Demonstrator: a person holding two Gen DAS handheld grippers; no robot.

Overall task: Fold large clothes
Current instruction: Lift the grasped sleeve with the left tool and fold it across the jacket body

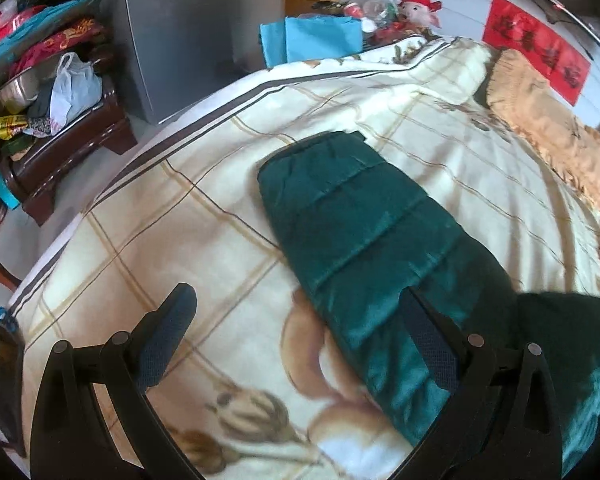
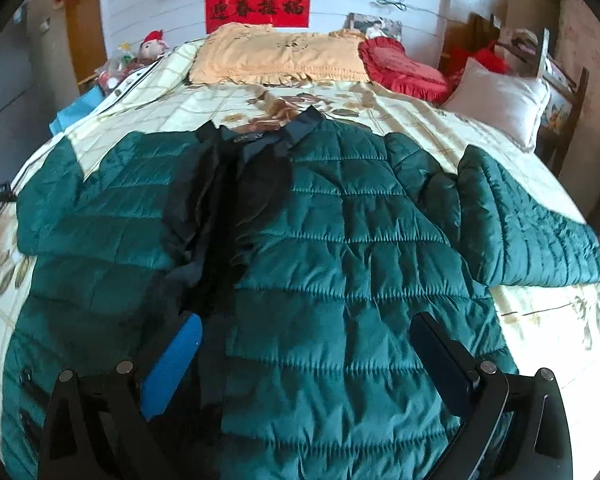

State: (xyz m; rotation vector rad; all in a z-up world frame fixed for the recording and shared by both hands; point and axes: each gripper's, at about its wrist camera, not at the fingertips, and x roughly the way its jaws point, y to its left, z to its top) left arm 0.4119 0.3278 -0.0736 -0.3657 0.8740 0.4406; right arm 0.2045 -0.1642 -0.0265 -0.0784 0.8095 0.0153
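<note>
A dark green quilted jacket (image 2: 340, 240) lies spread face up on the bed, front open, dark lining showing down the middle, collar toward the pillows. Both sleeves stretch out sideways. The left wrist view shows its left sleeve (image 1: 364, 216) lying flat on the bedspread. My left gripper (image 1: 296, 300) is open and empty, hovering over the sleeve's near part, the right finger (image 1: 432, 340) above the fabric. My right gripper (image 2: 304, 324) is open and empty above the jacket's lower front.
The cream checked bedspread (image 1: 204, 208) covers the bed. An orange pillow (image 2: 276, 52), a red heart cushion (image 2: 404, 68) and a white pillow (image 2: 500, 96) lie at the head. A cluttered wooden stand (image 1: 68, 148) and a grey cabinet (image 1: 180, 32) stand left of the bed.
</note>
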